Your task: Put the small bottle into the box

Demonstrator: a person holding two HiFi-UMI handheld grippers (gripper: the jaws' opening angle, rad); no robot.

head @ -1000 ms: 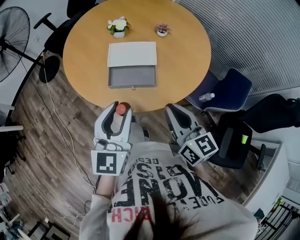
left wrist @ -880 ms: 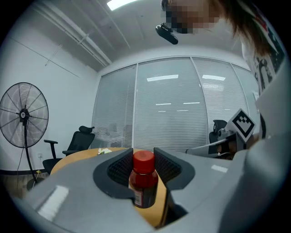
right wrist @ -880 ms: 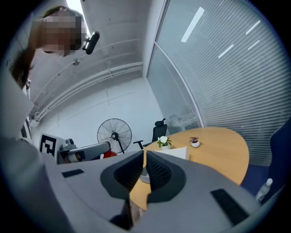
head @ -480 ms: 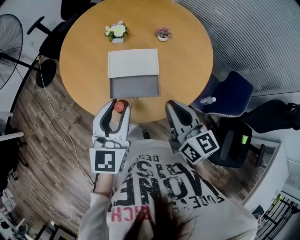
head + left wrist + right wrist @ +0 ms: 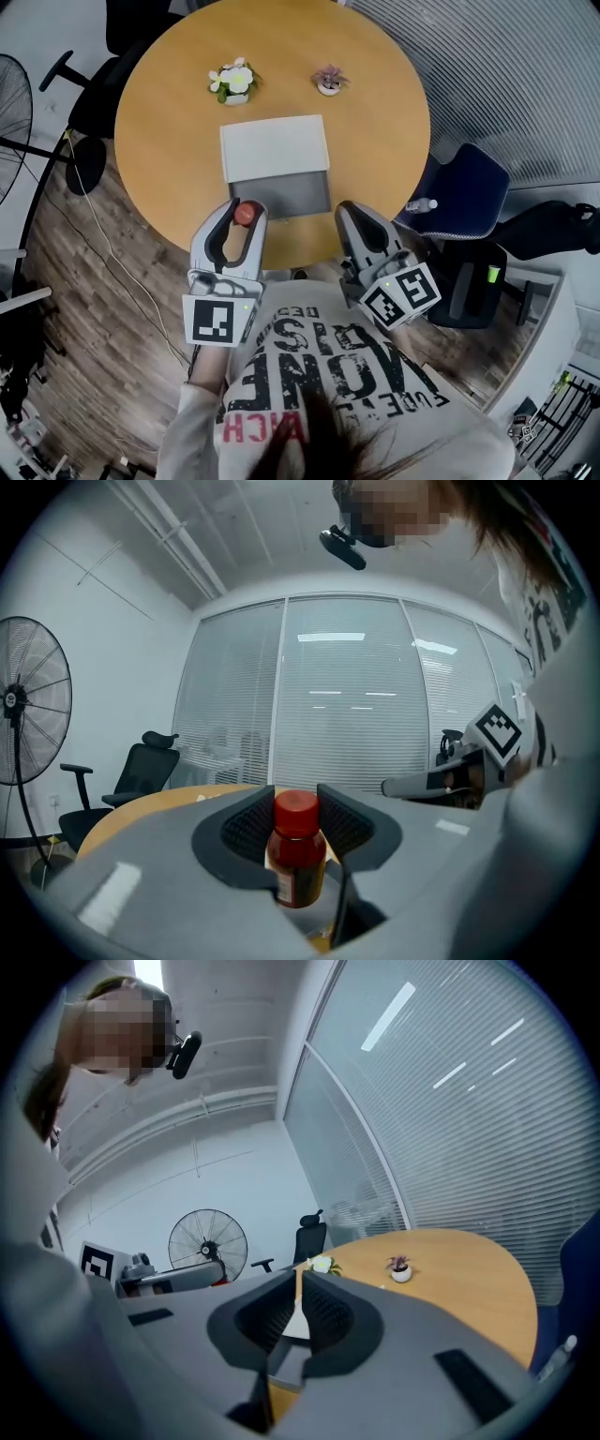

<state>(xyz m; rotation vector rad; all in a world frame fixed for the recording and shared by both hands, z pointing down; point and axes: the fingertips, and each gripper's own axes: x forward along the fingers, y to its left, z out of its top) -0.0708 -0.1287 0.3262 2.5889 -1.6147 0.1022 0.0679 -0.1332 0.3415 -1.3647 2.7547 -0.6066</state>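
A small brown bottle with a red cap (image 5: pixel 244 214) (image 5: pixel 297 853) stands upright between the pads of my left gripper (image 5: pixel 242 212) (image 5: pixel 298 823), which is shut on it. It hangs over the round wooden table's (image 5: pixel 169 141) near edge, just left of the box's open grey tray (image 5: pixel 294 195). The box's white lid part (image 5: pixel 275 147) lies behind the tray. At the tray's near right corner is my right gripper (image 5: pixel 353 216) (image 5: pixel 298 1299), shut and holding nothing.
Two small potted plants (image 5: pixel 233 81) (image 5: pixel 329 81) stand at the table's far side. A blue chair (image 5: pixel 469 187) with a clear plastic bottle (image 5: pixel 421 204) on it is at the right. A fan (image 5: pixel 14 98) and black chairs stand at the left.
Both grippers have come closer to the table. The left one, still holding the bottle, now reaches over the near edge beside the box's tray.
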